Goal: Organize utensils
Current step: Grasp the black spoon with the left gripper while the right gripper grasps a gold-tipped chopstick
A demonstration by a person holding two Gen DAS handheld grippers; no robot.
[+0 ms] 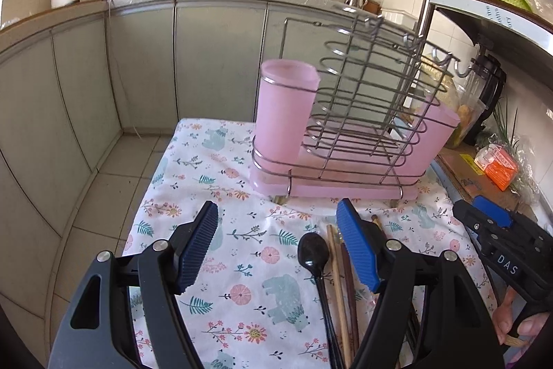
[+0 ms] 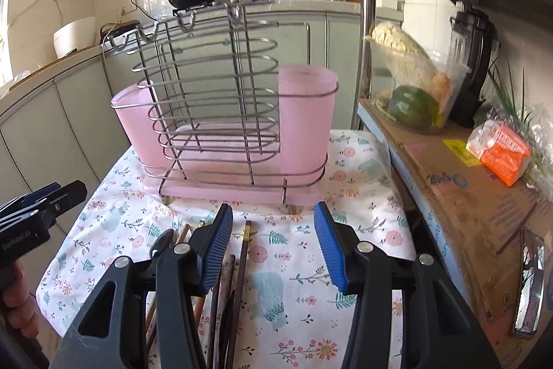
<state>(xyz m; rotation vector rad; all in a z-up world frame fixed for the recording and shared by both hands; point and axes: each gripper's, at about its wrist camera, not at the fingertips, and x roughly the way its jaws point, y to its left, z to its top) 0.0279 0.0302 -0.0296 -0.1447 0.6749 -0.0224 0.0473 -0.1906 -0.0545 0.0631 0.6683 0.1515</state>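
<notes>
Grippers both hover with jaws spread, empty — left gripper (image 1: 276, 242) beside the black spoon (image 1: 313, 254), right gripper (image 2: 273, 246) over chopsticks (image 2: 242, 260) — before the wire rack (image 2: 221, 113)

The right gripper (image 2: 273, 244) hangs wide open and empty above chopsticks (image 2: 242, 261) on the floral cloth (image 2: 366, 206). A spoon (image 2: 161, 244), probably black, lies left of them. Beyond stands the wire rack (image 2: 221, 113) holding pink cups (image 2: 306, 120). The left gripper (image 2: 52, 196) shows at left.
</notes>
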